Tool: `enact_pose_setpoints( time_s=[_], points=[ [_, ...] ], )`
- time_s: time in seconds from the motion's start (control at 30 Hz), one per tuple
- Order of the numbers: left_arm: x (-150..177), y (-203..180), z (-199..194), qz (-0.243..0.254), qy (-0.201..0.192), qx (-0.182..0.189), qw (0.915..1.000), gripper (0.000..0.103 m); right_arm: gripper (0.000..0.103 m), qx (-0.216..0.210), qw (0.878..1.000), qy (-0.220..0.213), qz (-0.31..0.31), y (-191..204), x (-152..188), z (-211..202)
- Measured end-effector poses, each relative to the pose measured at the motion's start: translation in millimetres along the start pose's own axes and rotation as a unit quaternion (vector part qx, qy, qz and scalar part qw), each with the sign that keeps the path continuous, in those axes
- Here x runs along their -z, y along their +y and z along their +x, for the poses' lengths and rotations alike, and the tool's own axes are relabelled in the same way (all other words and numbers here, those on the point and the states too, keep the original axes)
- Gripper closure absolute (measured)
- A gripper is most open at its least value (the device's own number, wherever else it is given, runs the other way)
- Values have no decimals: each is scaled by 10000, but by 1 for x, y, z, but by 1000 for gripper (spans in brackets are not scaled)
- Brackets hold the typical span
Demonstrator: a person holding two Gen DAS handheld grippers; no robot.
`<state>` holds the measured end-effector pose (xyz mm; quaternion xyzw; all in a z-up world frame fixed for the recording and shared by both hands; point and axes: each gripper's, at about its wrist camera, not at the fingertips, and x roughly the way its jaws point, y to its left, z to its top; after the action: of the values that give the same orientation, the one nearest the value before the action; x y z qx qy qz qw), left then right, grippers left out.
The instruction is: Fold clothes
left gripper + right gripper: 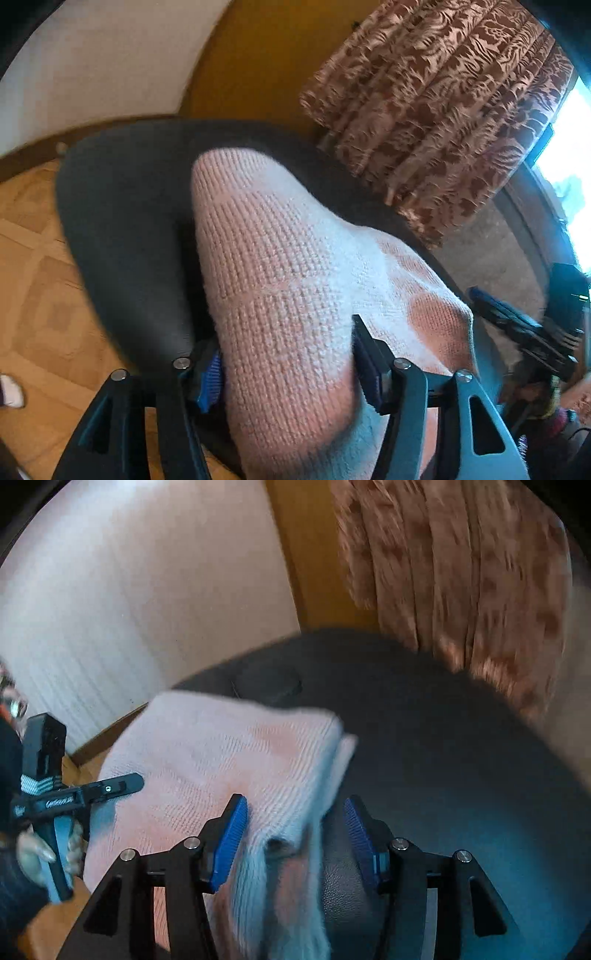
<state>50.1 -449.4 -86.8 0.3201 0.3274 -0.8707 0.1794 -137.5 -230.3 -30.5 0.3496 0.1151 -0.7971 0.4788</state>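
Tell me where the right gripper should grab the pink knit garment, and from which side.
Probably the thick folded edge of the pink knit garment nearest the right gripper, approached from the near side, level with the dark cushioned seat. That edge bunches into a stacked ridge already lying between the open jaws. The left gripper straddles the other end.

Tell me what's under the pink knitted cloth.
The pink knitted cloth lies on a dark grey padded seat, which shows around its edges. Whether anything else sits beneath the cloth cannot be seen; the knit covers it.
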Motion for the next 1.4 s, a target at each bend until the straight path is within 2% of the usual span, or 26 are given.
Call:
enact_pose_setpoints(
  time_s=[0.07, 0.17, 0.23, 0.3, 0.37, 0.47, 0.5, 0.57, 0.63, 0.73, 0.83, 0.97, 1.03, 1.13, 1.23, 1.33, 1.4],
  points=[
    [1, 2, -9, -39, -116, -189, 9997, 41, 46, -128, 9991, -80, -408, 20, -5, -6],
    [-1, 0, -6, 24, -113, -492, 9987, 37, 46, -407, 9959, 80, -808, 47, -9, 7],
    [-2, 1, 3, 83, -1, -582, 9983, 29, 47, -570, 9938, 247, -921, 52, -17, 34],
    [-5, 5, 5, 134, 112, -575, 9982, 28, 50, -535, 9920, 585, -980, 52, -14, 59],
    [-10, 7, 0, 221, 120, -562, 9981, 28, 54, -175, 9901, 1053, -913, 43, 3, 81],
    [-16, 10, -20, 364, -49, -846, 9957, 26, 54, -322, 9946, 755, -630, 25, 11, 84],
    [-17, 8, -30, 311, -241, -872, 9954, 29, 54, -263, 9948, 736, -646, 26, 10, 85],
    [-20, 5, -50, 183, -653, -902, 9936, 29, 51, -92, 9940, 706, -825, 33, 10, 89],
    [-20, -5, -52, 139, -756, -149, 9969, 29, 50, -44, 9945, 644, -820, 33, 11, 90],
    [-16, -18, -12, 225, -450, 320, 9982, 29, 50, -3, 9955, 548, -770, 31, 14, 89],
    [-8, -15, 42, 420, -552, -50, 9976, 30, 50, 158, 9941, 482, -962, 35, 14, 90],
    [-8, -38, 69, 1395, -669, -700, 9855, 31, 50, 387, 9941, 342, -954, 33, 10, 96],
    [-14, -38, 73, 1380, -651, -651, 9861, 31, 50, 502, 9936, 295, -968, 30, 11, 98],
    [-14, -34, 64, 1092, -707, -513, 9902, 30, 50, 508, 9953, 336, -755, 22, 7, 99],
    [-6, -45, 46, 1319, -788, -628, 9861, 29, 48, 572, 9949, 457, -700, 25, 7, 92],
    [-5, -52, 16, 1244, -896, -580, 9865, 29, 45, 662, 9928, 626, -776, 31, 12, 76],
    [-1, -56, -5, 1141, -961, -584, 9871, 27, 43, 691, 9940, 595, -601, 29, 11, 57]
  ],
)
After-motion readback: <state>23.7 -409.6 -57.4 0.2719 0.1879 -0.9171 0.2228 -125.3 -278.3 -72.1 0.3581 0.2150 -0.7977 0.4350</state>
